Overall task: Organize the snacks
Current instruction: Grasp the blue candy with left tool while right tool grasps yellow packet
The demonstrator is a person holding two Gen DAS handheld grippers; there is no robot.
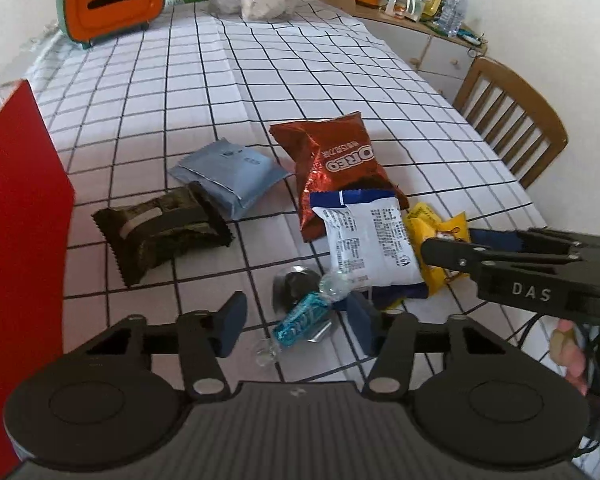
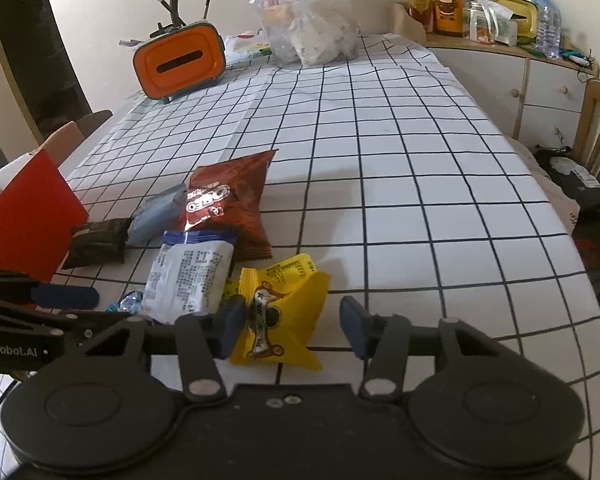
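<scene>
Several snack packs lie on the checked tablecloth. A red Oreo bag (image 1: 336, 168) (image 2: 228, 204), a white-and-blue pack (image 1: 368, 240) (image 2: 188, 280), a yellow pack (image 1: 440, 236) (image 2: 280, 312), a grey-blue pouch (image 1: 232, 172) (image 2: 156, 216) and a dark green pack (image 1: 160, 232) (image 2: 96, 240) form a loose cluster. A teal wrapped candy (image 1: 304, 316) lies between my left gripper's (image 1: 296, 324) open fingers. My right gripper (image 2: 292, 324) is open around the yellow pack. Both are empty.
A red box (image 1: 16, 220) (image 2: 28, 216) stands at the left by the table edge. An orange tissue holder (image 1: 112, 0) (image 2: 180, 62) and clear plastic bags (image 2: 308, 20) sit at the far end. A wooden chair (image 1: 512, 116) and a cluttered cabinet (image 2: 500, 12) are on the right.
</scene>
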